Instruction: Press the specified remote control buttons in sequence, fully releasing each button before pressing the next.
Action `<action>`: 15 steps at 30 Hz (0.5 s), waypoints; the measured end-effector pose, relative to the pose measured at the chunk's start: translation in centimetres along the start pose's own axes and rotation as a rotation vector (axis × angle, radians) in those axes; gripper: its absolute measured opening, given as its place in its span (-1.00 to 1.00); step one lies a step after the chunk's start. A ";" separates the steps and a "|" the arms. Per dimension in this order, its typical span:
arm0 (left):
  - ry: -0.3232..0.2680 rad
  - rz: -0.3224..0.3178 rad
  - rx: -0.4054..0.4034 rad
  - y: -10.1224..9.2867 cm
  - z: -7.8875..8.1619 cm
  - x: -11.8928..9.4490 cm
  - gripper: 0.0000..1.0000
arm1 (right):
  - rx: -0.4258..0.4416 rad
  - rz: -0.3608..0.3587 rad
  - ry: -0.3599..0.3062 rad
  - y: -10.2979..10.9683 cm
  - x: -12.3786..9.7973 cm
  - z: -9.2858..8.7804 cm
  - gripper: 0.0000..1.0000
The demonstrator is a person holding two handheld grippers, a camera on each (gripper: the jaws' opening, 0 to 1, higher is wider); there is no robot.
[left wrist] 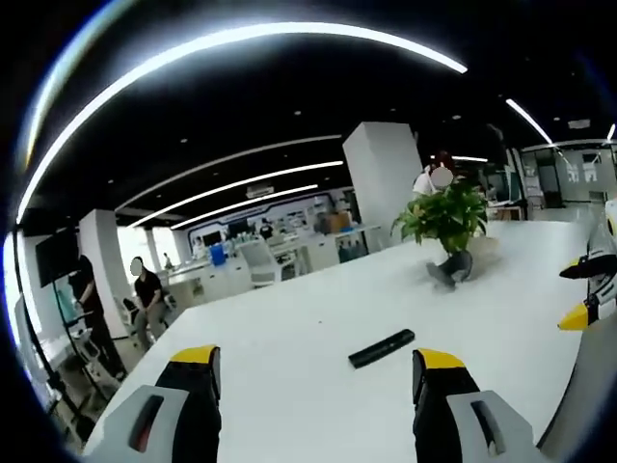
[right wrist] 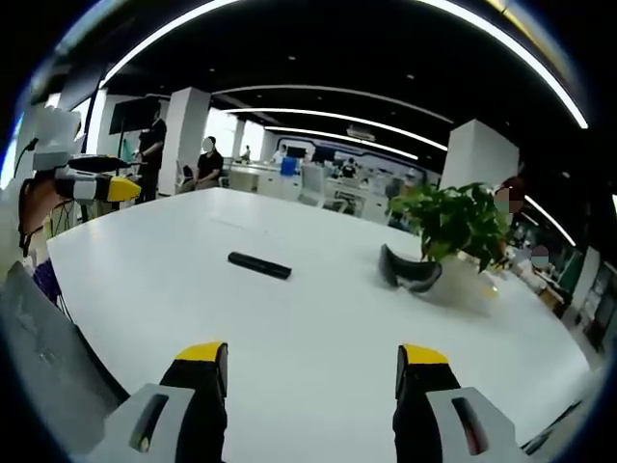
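- Your left hand-held gripper and right hand-held gripper both hang spread wide, holding nothing, above the table.
- The remote lies flat at one o'clock ahead of the left; come down squarely on one button, then lift clear.
- It's a slim black bar on smooth white.

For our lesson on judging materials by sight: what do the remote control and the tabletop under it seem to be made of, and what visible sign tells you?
Remote control: probably plastic, a uniformly black, dull slim bar showing no glint; buttons too small to make out.
Table: likely laminate or painted board, a smooth plain white top with soft, faint sheen and no grain.
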State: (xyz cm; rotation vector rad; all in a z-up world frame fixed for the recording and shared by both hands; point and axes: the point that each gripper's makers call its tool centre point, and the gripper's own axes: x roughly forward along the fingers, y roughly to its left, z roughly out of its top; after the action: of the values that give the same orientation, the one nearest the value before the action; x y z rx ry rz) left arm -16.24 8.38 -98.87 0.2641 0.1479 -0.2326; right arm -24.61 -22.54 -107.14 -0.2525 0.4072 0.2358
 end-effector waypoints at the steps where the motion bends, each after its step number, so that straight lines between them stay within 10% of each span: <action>1: 0.001 -0.014 -0.017 -0.1 0.3 0.6 0.68 | -0.003 -0.003 0.006 0.0 0.0 -0.1 0.34; 15: 0.007 -0.104 0.008 -1.0 1.8 7.2 0.68 | 0.004 -0.005 0.034 -0.1 0.1 -0.6 0.18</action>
State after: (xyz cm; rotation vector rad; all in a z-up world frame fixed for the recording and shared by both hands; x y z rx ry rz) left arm -9.36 5.44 -98.69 0.2651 0.1676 -0.3358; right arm -24.70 -22.76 -107.73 -0.2540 0.4407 0.2259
